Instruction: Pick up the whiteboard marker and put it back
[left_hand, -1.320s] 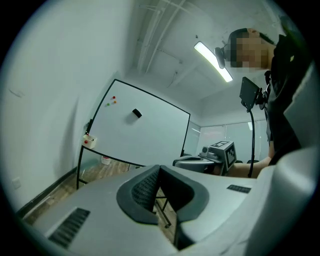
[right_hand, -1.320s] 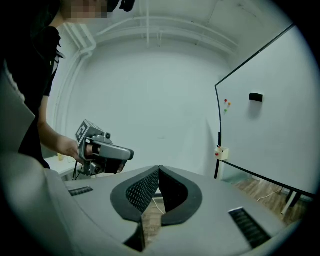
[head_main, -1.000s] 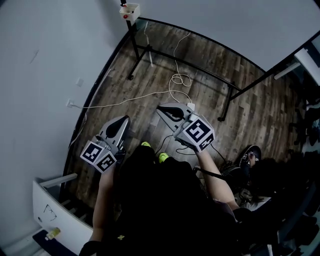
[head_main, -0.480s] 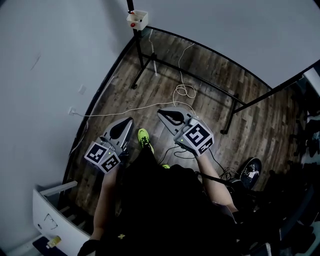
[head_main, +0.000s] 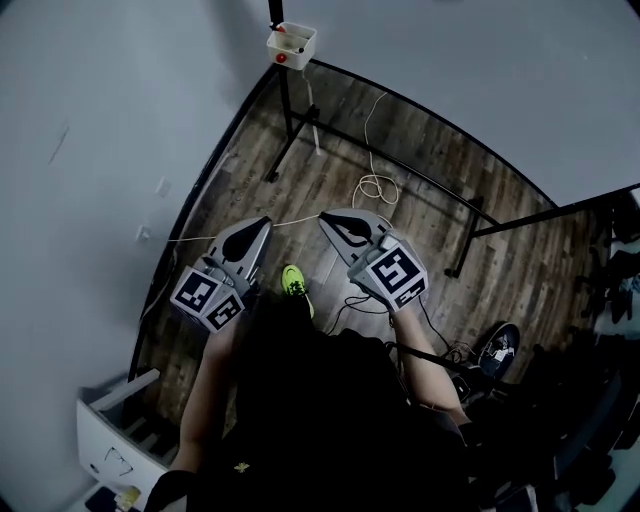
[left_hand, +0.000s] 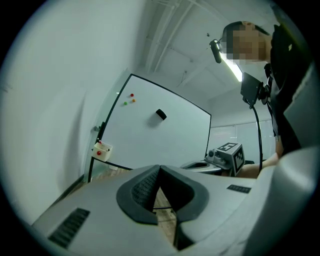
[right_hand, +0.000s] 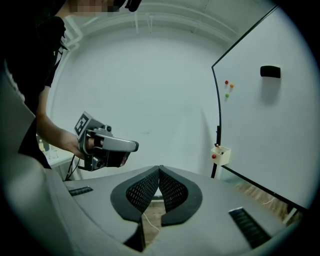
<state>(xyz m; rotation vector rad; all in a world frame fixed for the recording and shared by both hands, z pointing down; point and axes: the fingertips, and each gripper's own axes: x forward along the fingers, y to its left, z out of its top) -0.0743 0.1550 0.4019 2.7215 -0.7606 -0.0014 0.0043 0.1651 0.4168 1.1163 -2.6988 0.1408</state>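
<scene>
Gripping nothing, left gripper (head_main: 262, 222) and right gripper (head_main: 325, 215) are both pinched closed; the tray (head_main: 291, 45) sits well off at twelve o'clock, so pickup and return look undone.

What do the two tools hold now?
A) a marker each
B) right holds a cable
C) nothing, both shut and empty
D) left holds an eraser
C: the left tool and the right tool each show jaws closed tip to tip with nothing between.
</scene>
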